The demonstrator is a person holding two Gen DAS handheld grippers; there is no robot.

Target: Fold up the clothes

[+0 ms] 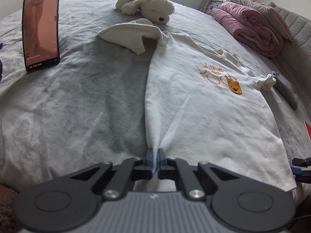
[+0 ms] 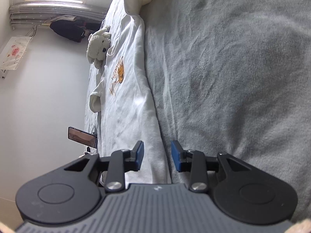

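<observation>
The white T-shirt [image 1: 204, 104] lies spread on the grey bedsheet [image 1: 68, 97], print side up, with an orange bear face and lettering on the chest. Its near hem corner is bunched into a ridge, and the left gripper [image 1: 155, 153] has it: the blue pads are clamped tight on that pinch of fabric, no gap between them, creases fanning out from the grip. The far sleeve [image 1: 128, 36] is flipped over on itself in a loose fold, and the other sleeve [image 1: 269, 82] is twisted into a knot-like bunch at the shirt's right edge in the left wrist view.

Over to the right gripper [image 2: 157, 155]: jaws parted, a moderate gap, nothing pinched. The shirt's long edge [image 2: 155, 136] runs right up into that gap, white cloth on one side and bare sheet on the other. Whether the pads touch the fabric, I can't tell; they are not pressing on it. In the left wrist view that gripper just shows at the shirt's near right corner [image 1: 301, 167].

Beyond the shirt, a cream plush dog [image 1: 147, 5] lies near the collar. A phone [image 1: 41, 29] stands propped upright on the sheet, well apart to the left, screen lit. A rolled pink quilt [image 1: 252, 25] sits at the far right of the bed.
</observation>
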